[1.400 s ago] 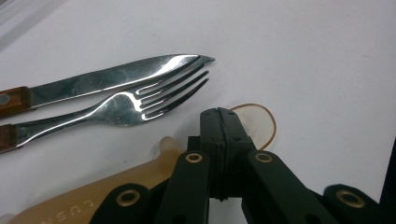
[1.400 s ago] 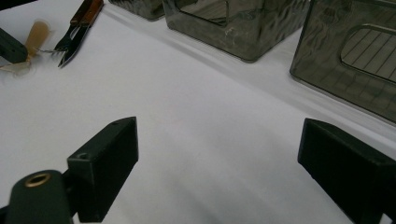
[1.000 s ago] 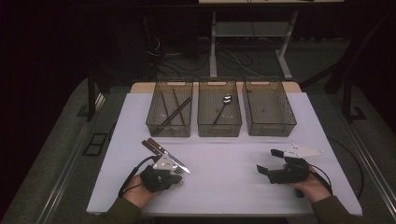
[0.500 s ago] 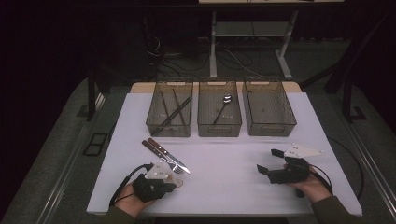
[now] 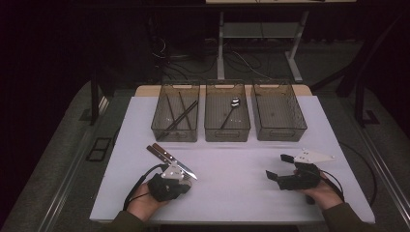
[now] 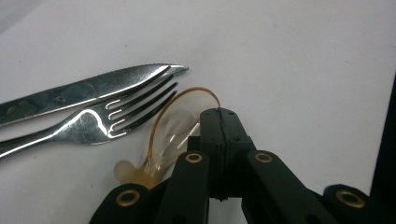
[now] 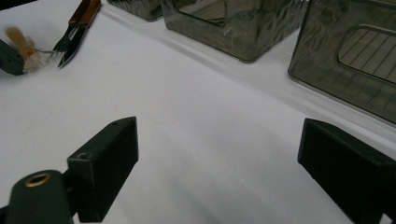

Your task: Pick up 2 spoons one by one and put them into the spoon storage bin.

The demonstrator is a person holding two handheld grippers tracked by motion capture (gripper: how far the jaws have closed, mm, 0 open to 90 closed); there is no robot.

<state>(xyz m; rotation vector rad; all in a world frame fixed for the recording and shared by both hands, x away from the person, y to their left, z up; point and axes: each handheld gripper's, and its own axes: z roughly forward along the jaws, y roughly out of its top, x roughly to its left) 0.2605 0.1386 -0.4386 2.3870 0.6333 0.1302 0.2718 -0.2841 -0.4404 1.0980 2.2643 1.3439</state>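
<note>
Left gripper (image 6: pixel 219 114): jaws together beside a clear spoon (image 6: pixel 170 135), pinching nothing.
Fork (image 6: pixel 93 123), knife (image 6: pixel 79 88): near-left on the mat, awaiting sorting.
Right gripper (image 7: pixel 217 163): jaws apart, idle.
Bins (image 5: pixel 227 128): far, one per type.

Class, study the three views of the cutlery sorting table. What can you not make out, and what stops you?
- Left tongs, left gripper view: whether they pinch the clear spoon; their black links cover its handle.
- Knife and fork handles: cut off by the left edge.
- Left bin, high view: contents too dark and small to identify.
</note>
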